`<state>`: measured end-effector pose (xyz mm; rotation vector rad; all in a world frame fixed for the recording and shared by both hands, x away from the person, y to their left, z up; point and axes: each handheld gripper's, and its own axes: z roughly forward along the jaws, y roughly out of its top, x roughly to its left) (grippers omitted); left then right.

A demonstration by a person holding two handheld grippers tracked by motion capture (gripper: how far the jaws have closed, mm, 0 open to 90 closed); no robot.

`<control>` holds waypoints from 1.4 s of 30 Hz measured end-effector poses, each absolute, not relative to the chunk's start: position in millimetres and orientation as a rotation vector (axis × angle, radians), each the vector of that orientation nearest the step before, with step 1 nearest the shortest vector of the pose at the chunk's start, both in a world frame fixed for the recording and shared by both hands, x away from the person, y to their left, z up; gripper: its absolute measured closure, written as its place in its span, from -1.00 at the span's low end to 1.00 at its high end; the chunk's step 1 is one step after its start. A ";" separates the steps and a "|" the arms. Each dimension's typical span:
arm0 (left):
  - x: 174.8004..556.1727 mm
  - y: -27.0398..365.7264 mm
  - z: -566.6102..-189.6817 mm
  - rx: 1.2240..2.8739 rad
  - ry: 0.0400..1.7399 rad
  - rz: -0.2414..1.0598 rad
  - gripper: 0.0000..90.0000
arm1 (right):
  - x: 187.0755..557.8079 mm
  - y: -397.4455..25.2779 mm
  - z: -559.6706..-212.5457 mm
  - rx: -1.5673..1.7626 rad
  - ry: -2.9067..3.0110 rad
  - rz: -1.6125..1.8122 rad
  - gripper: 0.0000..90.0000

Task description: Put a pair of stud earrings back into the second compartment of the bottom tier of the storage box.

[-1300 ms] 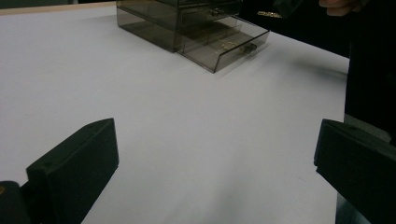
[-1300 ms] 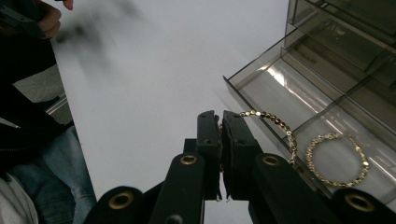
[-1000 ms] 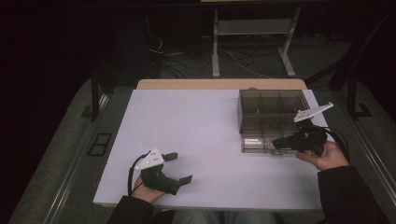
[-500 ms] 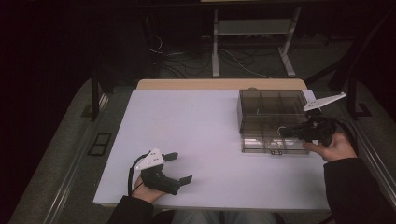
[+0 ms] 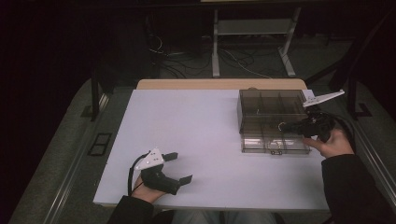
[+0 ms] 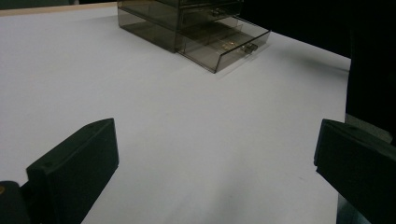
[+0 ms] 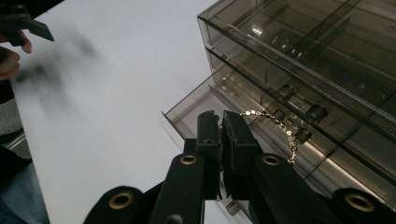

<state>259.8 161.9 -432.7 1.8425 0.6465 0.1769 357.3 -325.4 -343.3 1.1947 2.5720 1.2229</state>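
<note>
The right gripper has its jaws pressed together on a thin gold chain, which hangs from the tips above the open bottom drawer of the smoky plastic drawer box. In the high view the right gripper is over the front of the box. The left gripper rests near the table edge with its jaws wide apart and holds nothing.

The chain is light and loose, so I think it can catch on a drawer knob when it goes down. If the jaws open too early, a part may fall outside the drawer. The box also can slide, because nothing holds it.
</note>
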 end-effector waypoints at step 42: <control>260.0 159.8 -433.5 1.854 0.641 0.173 -1.00 | 380.5 -318.6 -389.6 1.287 2.665 1.117 0.89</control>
